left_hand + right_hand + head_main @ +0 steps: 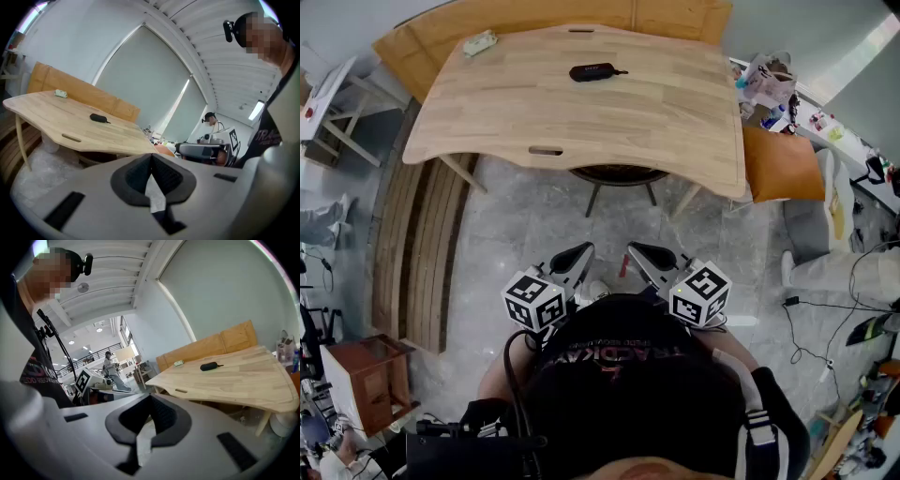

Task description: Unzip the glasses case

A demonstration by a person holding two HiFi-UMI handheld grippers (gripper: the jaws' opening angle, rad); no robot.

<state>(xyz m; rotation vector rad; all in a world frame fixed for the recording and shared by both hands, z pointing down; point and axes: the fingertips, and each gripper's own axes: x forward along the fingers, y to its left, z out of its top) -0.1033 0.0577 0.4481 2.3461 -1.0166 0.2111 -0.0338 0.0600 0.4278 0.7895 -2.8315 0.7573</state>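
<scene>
Head view: the glasses case (593, 71) is seen lying flat toward the far side of the desk (581, 122), small, black and oblong, a thin tab (622, 71) trailing from its right end. It is judged light and fairly stiff, apt to slide on the smooth wood, so its body is best pinned while the tab is pinched. The left gripper (572, 258) and right gripper (645, 255) are held well apart from the desk, near the person, fingers closed together on nothing.
</scene>
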